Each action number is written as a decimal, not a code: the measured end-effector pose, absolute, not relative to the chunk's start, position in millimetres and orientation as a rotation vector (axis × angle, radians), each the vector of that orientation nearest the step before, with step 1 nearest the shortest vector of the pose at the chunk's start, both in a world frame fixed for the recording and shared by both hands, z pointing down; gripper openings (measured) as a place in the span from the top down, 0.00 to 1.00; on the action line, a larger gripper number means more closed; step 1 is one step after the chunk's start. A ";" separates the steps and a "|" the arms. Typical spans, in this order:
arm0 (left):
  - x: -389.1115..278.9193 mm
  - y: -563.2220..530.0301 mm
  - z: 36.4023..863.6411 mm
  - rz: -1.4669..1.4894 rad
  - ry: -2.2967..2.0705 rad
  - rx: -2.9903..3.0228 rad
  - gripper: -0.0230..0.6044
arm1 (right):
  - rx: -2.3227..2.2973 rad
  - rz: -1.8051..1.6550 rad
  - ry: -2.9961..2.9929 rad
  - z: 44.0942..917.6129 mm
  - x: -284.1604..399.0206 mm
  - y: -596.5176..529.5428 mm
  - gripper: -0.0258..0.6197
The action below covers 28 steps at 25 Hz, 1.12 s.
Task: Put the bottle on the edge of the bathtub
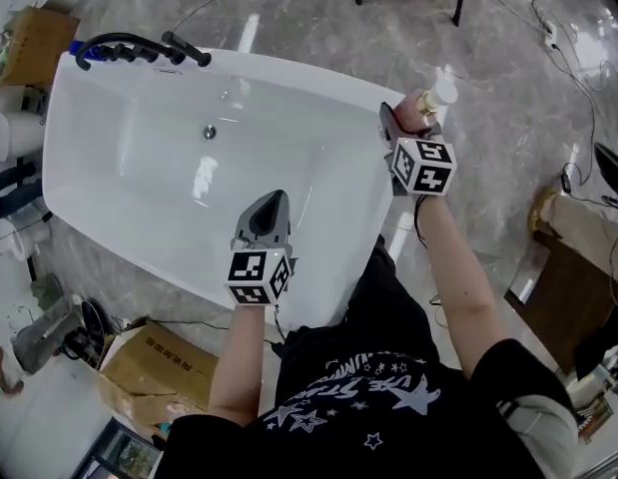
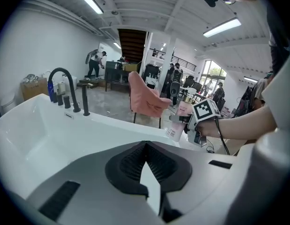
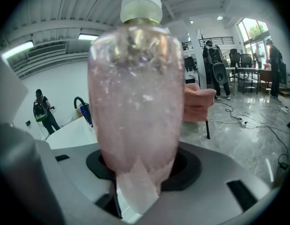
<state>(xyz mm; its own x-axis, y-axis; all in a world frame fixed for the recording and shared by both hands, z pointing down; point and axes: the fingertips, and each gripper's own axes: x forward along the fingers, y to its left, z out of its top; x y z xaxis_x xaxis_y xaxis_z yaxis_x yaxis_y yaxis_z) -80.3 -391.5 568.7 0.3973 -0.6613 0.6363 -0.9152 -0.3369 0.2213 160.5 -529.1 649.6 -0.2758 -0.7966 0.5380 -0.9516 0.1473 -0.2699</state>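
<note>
A translucent pink bottle (image 3: 135, 88) with a white cap (image 3: 141, 6) stands upright between the jaws of my right gripper (image 3: 135, 172), which is shut on its lower body. From the head view, the bottle (image 1: 433, 96) and right gripper (image 1: 408, 120) are at the right rim of the white bathtub (image 1: 318, 73). I cannot tell whether the bottle's base touches the rim. My left gripper (image 1: 272, 204) hovers over the tub's inside near the front wall, its jaws shut and empty. The left gripper view shows the bottle (image 2: 179, 122) beside the tub rim (image 2: 112, 123).
A black faucet set (image 1: 139, 48) stands on the tub's far left corner. A cardboard box (image 1: 154, 367) lies on the floor by the tub's front. A pink chair (image 2: 145, 97) stands beyond the tub. Cables (image 1: 558, 38) run across the floor at right.
</note>
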 end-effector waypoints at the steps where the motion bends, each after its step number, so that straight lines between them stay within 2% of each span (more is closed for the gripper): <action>1: -77.3 -397.7 571.4 0.597 -1.340 2.106 0.94 | 1.716 0.831 -2.160 652.1 163.1 -537.3 0.61; 13: -52.1 -431.8 596.7 0.574 -1.292 2.099 0.94 | 1.904 0.734 -2.133 671.1 170.9 -611.9 0.61; 28: -49.1 -418.3 607.5 0.598 -1.262 2.100 0.94 | 1.951 0.482 -2.017 680.7 147.0 -609.8 0.61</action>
<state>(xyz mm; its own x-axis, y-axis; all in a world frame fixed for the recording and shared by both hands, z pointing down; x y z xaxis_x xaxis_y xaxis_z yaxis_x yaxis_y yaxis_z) -49.1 -418.3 607.5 0.4434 -0.6184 0.6488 -0.8937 -0.3598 0.2679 147.0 -609.8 680.7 -0.0381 -0.9008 0.4326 -0.9990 0.0250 -0.0360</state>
